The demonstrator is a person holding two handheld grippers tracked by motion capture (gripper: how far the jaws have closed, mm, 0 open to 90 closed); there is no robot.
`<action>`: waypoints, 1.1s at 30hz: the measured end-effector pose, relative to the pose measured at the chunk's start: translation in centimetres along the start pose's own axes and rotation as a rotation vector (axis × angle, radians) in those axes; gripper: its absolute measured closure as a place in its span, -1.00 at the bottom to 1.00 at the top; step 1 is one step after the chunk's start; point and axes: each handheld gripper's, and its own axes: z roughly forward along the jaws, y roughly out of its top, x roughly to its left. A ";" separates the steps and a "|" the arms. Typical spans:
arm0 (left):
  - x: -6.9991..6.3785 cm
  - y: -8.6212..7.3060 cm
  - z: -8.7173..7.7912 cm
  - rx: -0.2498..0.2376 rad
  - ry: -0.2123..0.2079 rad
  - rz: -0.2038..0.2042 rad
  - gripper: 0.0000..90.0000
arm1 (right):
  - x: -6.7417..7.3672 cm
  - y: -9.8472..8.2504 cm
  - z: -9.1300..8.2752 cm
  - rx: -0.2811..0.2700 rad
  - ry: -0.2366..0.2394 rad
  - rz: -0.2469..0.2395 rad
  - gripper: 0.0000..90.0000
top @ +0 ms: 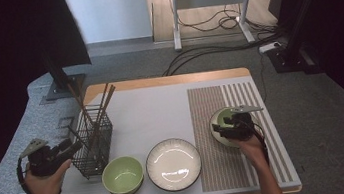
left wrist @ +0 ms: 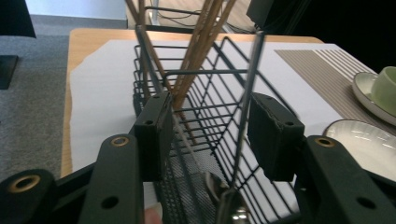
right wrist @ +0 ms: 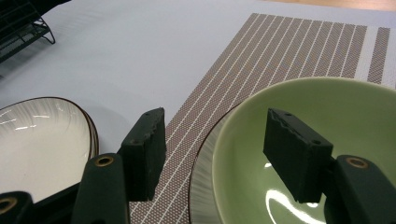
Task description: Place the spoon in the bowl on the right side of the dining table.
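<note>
A black wire basket [top: 93, 145] with several wooden chopsticks [top: 100, 106] stands at the table's left. My left gripper [top: 76, 146] is level with it and open. In the left gripper view my left gripper [left wrist: 210, 100] has the basket's near wall [left wrist: 205, 116] and a thin metal utensil handle [left wrist: 246, 107] between its jaws, with neither pad pressing. At the right, a green bowl [right wrist: 327, 121] sits on a plate [top: 216, 132]. My right gripper [right wrist: 215, 116] is open astride the bowl's near rim, one jaw outside and one inside.
A second green bowl [top: 122, 175] and an empty white plate [top: 174, 164] lie near the front edge on the pale mat [top: 157, 114]. A striped placemat [top: 245, 168] covers the right part. Dark stands and cables are on the floor beyond the table.
</note>
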 end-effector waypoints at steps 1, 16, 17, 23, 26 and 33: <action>0.2 0.1 0.1 0.001 -0.001 -0.001 0.13 | -0.1 0.0 0.0 0.000 -0.003 -0.002 -0.13; 2.4 1.5 1.2 0.022 -0.002 -0.017 0.11 | -0.7 0.1 -0.6 -0.015 -0.007 0.011 -0.13; 2.5 1.5 1.3 0.022 -0.006 -0.019 0.11 | -0.8 0.1 -0.6 -0.014 -0.006 0.011 -0.13; 2.8 1.8 1.8 0.015 -0.013 -0.030 0.11 | -0.8 0.0 -0.7 -0.010 -0.008 0.011 -0.13; 2.7 2.3 2.1 0.012 -0.008 -0.021 0.12 | -0.7 0.0 -0.8 -0.017 -0.005 0.006 -0.13; 3.3 2.5 2.7 0.016 0.015 -0.041 0.15 | -0.7 0.0 -1.0 -0.015 0.002 -0.005 -0.13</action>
